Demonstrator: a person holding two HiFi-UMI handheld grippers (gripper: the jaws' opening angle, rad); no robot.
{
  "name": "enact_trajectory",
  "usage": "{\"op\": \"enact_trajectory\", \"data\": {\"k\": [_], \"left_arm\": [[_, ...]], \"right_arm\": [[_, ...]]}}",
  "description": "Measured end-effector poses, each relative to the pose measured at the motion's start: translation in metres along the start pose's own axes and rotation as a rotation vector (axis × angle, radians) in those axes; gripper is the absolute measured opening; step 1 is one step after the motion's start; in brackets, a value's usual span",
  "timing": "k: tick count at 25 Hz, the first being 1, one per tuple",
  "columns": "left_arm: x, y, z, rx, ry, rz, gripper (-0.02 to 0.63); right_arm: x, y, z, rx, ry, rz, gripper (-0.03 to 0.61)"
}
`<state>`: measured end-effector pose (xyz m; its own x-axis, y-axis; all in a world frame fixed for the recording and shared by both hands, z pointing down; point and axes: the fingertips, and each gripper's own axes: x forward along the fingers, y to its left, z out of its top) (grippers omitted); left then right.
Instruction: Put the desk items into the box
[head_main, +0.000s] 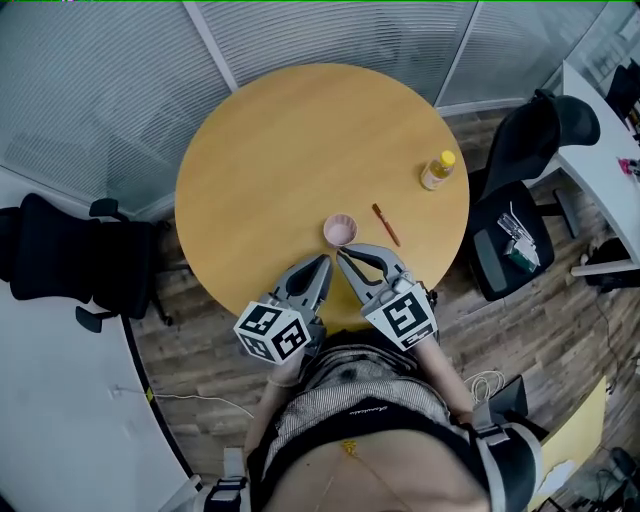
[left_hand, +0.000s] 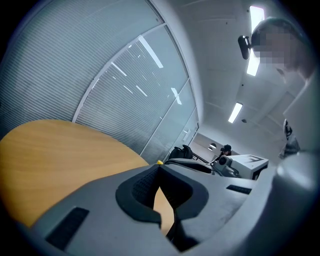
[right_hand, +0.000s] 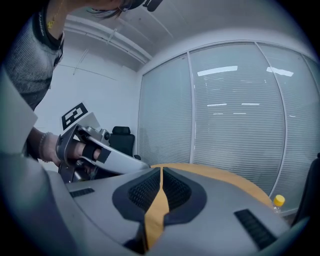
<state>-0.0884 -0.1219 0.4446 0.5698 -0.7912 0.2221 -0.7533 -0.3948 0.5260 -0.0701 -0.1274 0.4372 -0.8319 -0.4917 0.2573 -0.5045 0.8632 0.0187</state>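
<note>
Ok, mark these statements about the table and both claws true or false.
1. The pink bowl sits on the round table. True.
2. The right claw holds the brown pen. False: it is shut on nothing, and the pen lies on the table.
3. The yellow-capped bottle stands near the table's right edge. True.
4. The left claw is wide open. False: it is shut and empty.

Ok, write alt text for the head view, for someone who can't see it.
Seen from above, a person holds the left tongs and right tongs shut and empty over the near edge of a round wooden table. On it are a pink bowl, a brown pen and a yellow-capped bottle.
</note>
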Motion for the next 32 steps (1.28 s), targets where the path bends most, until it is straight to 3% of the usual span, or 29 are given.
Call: {"op": "enact_trajectory", "data": {"k": [15, 32], "left_arm": [[0.028, -0.011, -0.007, -0.007, -0.003, 0.038, 0.002], [0.023, -0.014, -0.024, -0.041, 0.015, 0.07, 0.002]], "right_arm": [[-0.012, -0.029, -0.017, 0.014, 0.025, 0.047, 0.029], [-0.013, -0.06, -0.055, 0.032, 0.126, -0.002, 0.029]]}}
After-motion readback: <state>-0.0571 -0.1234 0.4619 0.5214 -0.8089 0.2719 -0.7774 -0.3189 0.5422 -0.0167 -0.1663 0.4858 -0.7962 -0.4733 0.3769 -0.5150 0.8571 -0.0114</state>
